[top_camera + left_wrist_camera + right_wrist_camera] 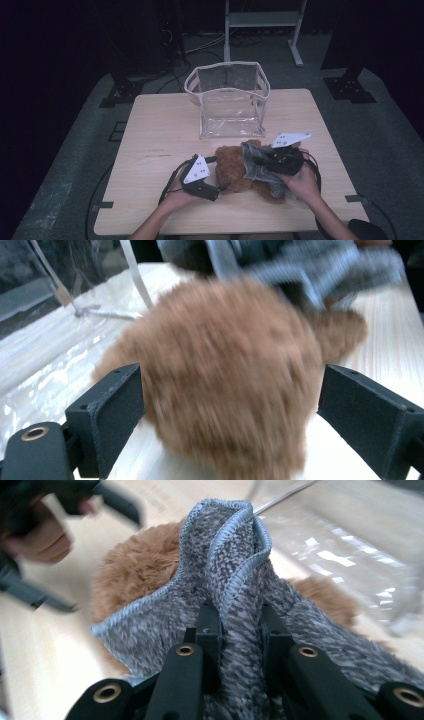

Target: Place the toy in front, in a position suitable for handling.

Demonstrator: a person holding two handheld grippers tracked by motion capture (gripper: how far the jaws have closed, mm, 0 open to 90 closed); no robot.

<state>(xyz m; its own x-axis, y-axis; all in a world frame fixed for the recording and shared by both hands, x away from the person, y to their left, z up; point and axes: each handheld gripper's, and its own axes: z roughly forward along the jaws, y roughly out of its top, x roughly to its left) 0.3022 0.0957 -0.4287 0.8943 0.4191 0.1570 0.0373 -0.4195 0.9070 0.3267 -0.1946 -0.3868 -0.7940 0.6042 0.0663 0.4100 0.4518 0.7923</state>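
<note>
From above, we see the bear (235, 172) lying near the table's (150, 130) front edge, just before the clear bag (230, 100), with our left gripper (217, 185) at its left side and our right gripper (265, 160) on the grey cloth (255, 165) draped over it. Along the left gripper (230, 405), we keep the jaws wide on either side of the bear (225, 370), seemingly to steady it without squeezing. Along the right gripper (239, 625), the jaws pinch a fold of the cloth (225, 560), likely so we can pull it across or off the bear (135, 565).
</note>
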